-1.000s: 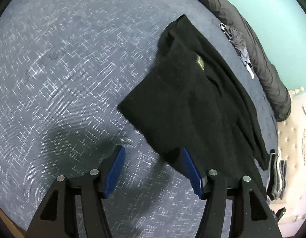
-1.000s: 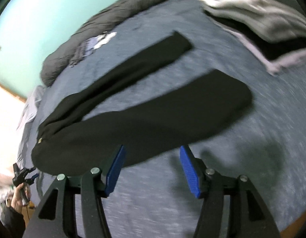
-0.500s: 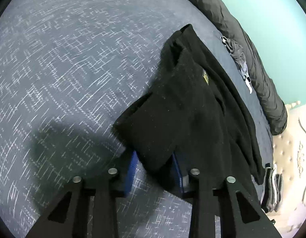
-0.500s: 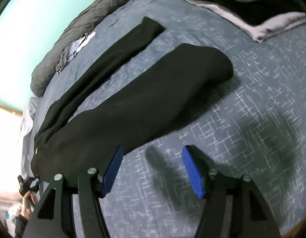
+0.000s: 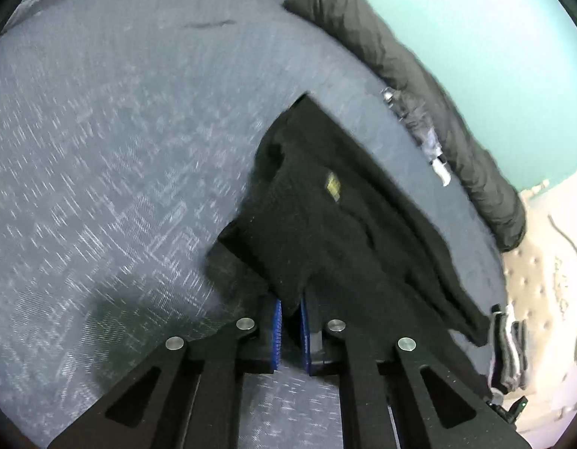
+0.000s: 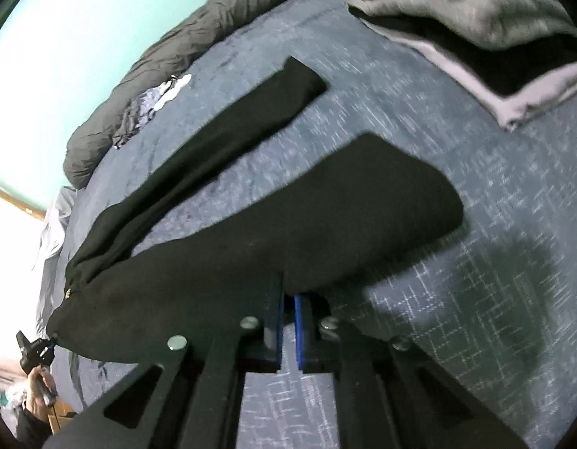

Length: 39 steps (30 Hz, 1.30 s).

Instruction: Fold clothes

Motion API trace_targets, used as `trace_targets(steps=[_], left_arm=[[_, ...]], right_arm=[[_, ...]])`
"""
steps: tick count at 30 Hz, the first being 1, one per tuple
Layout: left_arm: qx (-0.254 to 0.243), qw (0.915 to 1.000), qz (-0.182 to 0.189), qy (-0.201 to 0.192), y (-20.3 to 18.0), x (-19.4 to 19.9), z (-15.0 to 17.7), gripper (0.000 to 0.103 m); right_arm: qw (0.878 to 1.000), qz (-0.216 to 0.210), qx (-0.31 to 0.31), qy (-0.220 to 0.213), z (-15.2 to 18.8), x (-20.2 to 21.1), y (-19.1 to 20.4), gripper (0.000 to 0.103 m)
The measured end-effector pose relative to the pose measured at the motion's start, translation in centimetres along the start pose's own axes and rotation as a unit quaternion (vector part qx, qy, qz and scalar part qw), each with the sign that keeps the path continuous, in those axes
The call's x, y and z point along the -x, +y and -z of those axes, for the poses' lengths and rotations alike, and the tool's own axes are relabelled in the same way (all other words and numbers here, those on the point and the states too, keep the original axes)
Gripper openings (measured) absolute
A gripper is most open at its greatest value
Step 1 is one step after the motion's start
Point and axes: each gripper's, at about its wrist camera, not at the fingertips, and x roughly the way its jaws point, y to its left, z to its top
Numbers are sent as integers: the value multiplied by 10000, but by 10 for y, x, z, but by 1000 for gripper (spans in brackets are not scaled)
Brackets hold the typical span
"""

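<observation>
Two grips are on! The left gripper (image 5: 290,312) is clamped on the waist edge of the black trousers (image 5: 344,232), low centre of its view, and the right gripper (image 6: 288,308) pinches the near leg (image 6: 288,232), likely so both can lift it over for a fold. They're spread across the blue bedspread (image 5: 120,131). No containers are in sight; a grey heap of clothes (image 6: 475,7) waits upper right.

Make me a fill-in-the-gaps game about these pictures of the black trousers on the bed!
1. The black trousers lie on a bed cover coloured ____.
2. The left gripper is shut on the edge of the ____.
3. The pads of the right gripper are coloured ____.
4. The wall behind the bed is coloured ____.

Missing words: blue; trousers; blue; green
</observation>
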Motion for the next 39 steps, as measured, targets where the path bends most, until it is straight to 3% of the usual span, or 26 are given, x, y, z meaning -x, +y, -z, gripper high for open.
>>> trace_targets(steps=[6, 10, 16, 20, 23, 25, 28, 34, 39], left_arm=[[-90, 9998, 15, -150, 3, 39, -4, 7], [-72, 9999, -61, -108, 21, 54, 8, 7], [127, 9987, -348, 355, 56, 28, 45, 8], [306, 9976, -389, 490, 68, 18, 54, 11], [299, 9973, -435, 517, 66, 19, 53, 17], [170, 9978, -457, 452, 60, 26, 49, 22], [-49, 9980, -550, 317, 46, 36, 44, 23], [-36, 9969, -769, -181, 29, 59, 32, 23], [-109, 9961, -852, -176, 24, 62, 21, 23]], right_arm=[[9991, -224, 367, -46, -7, 37, 19, 3], [9980, -151, 507, 345, 12, 35, 16, 3], [9953, -81, 490, 826, 53, 8, -9, 4], [9943, -96, 410, 983, 63, 11, -21, 13], [9951, 130, 555, 803, 57, 38, -27, 32], [9959, 236, 618, 609, 48, 56, -32, 32], [9966, 493, 602, 289, 30, 74, -40, 41], [9961, 597, 609, 246, 3, 53, -38, 48], [9933, 765, 784, 368, -12, 22, -31, 49]])
